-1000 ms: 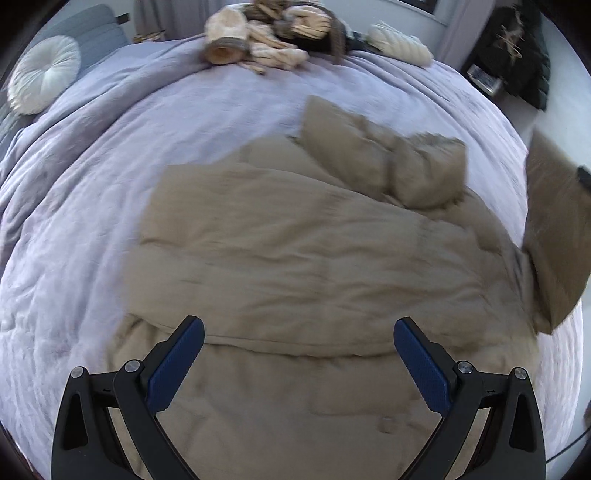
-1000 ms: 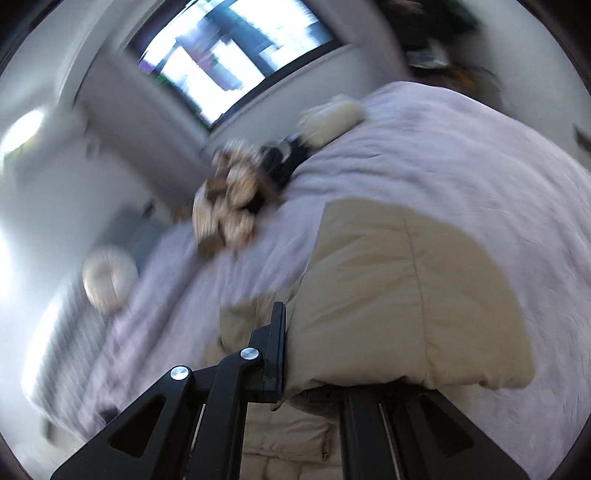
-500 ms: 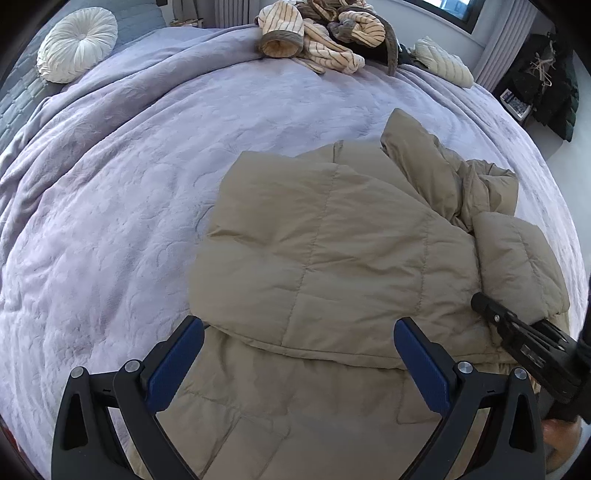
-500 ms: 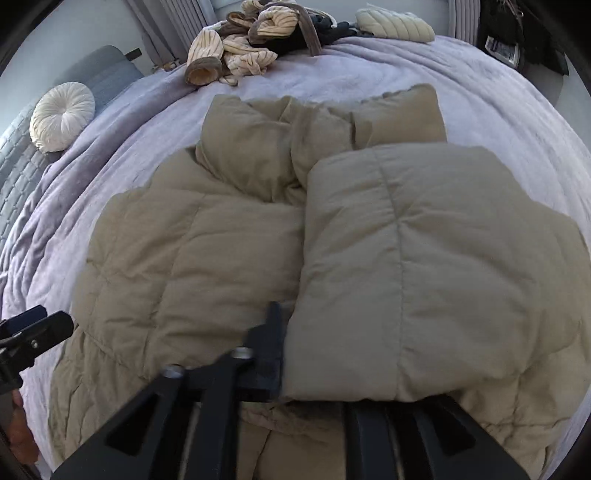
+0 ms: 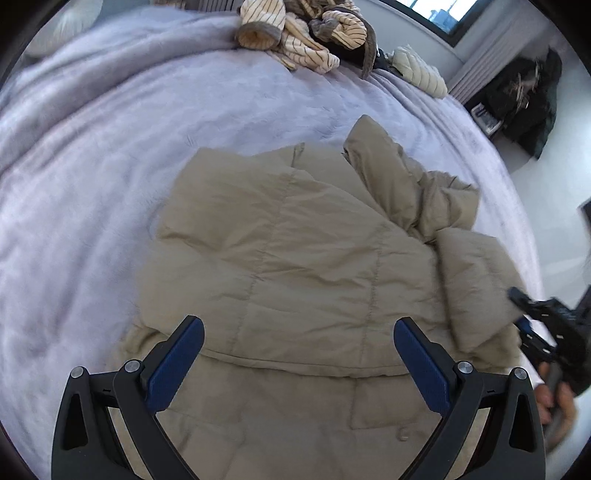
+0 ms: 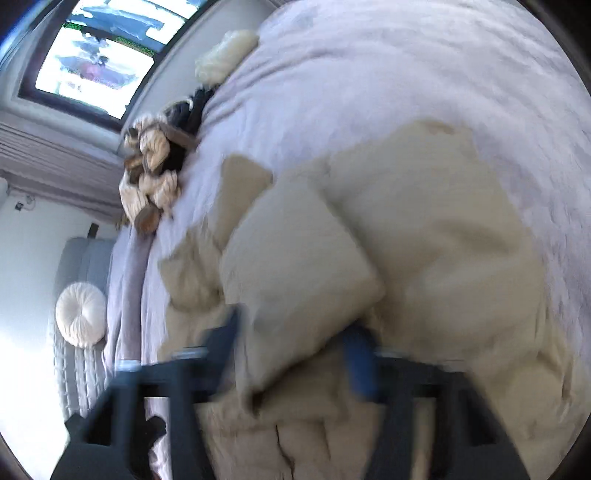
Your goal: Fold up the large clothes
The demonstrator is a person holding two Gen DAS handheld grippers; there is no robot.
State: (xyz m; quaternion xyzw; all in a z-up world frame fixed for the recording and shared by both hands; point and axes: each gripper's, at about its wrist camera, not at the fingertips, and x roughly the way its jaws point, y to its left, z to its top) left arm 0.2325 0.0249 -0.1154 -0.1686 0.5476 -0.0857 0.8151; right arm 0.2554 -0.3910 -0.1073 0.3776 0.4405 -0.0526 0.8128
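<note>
A beige quilted puffer jacket (image 5: 295,266) is seen spread on a bed covered by a lilac blanket (image 5: 92,166), toward the near edge of the bed. One padded panel is folded over the body; a sleeve (image 5: 476,288) is laid along the right side, and the hood or collar part (image 5: 406,184) is bunched toward the far edge.

The left gripper (image 5: 297,350) is held above the jacket's lower part, its jaws spread wide with blue pads (image 5: 177,365) exposed; nothing is gripped between them.

The right gripper (image 6: 295,354) is viewed tilted and motion-blurred. A puffy fold of the jacket (image 6: 295,266) is seen between its jaws, with a blue pad (image 6: 360,365) visible beside the fabric; whether the jaws are clamped on it or parted cannot be told. In the left wrist view the same gripper (image 5: 532,325) is seen at the jacket's right edge, just beside the sleeve, with a hand (image 5: 554,406) behind it.

Along the far edge of the bed, a heap of striped cream garments (image 5: 295,33) and a cream quilted item (image 5: 417,70) are noted. A round white cushion (image 6: 81,314) is noted at the left of the right wrist view, and a window (image 6: 99,62) beyond the bed.
</note>
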